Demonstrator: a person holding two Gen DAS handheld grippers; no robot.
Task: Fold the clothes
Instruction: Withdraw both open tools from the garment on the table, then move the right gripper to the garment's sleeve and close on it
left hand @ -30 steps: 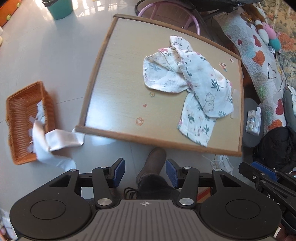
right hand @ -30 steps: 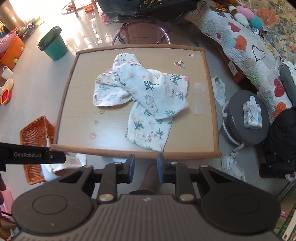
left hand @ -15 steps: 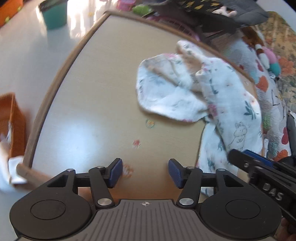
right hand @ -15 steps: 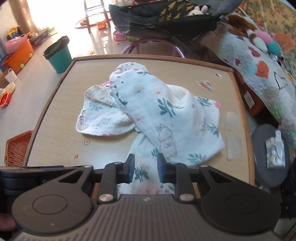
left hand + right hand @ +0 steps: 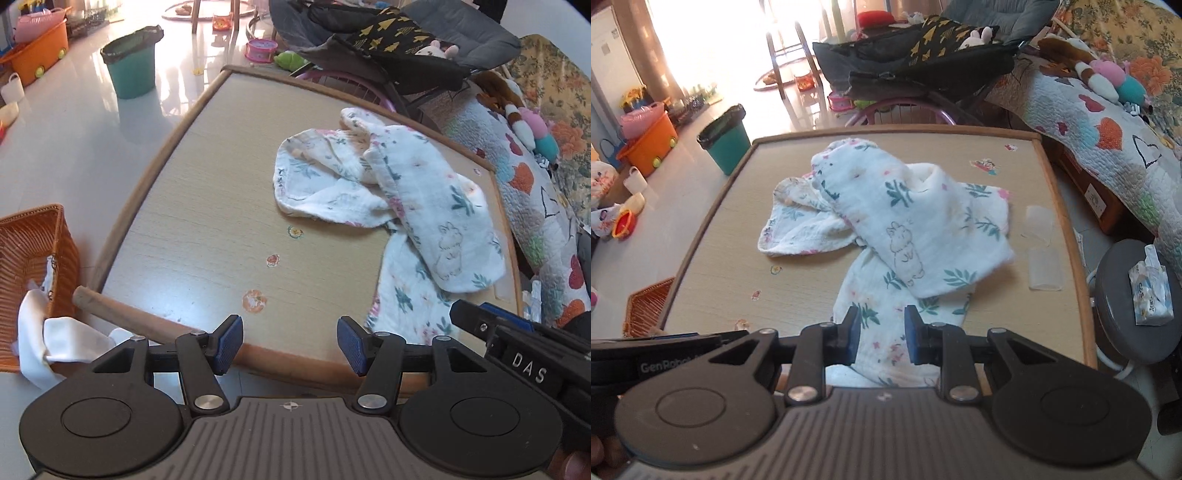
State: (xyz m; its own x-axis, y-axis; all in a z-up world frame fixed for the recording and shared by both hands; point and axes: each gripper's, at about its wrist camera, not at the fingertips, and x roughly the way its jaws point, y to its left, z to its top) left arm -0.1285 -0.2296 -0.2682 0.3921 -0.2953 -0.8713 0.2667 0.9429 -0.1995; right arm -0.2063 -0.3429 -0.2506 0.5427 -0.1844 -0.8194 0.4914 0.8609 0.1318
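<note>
One crumpled floral garment [image 5: 901,236] sprawls over the worktop's [image 5: 207,236] middle and right, its hem at the near edge. Plenty of bare surface to its left. Right tongs [image 5: 881,334] sit partly open just over that hem, gripping nothing. Left tongs [image 5: 290,345] gape wider, empty, at the near edge. Wicker basket [image 5: 29,254] sits on the floor off the left corner.

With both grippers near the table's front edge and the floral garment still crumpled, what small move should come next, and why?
Probably lower the right gripper onto the near hem of the floral garment and close. Its open jaws already frame that hem at the table edge, holding nothing. The left gripper, open, frames bare wood beside the cloth.
</note>
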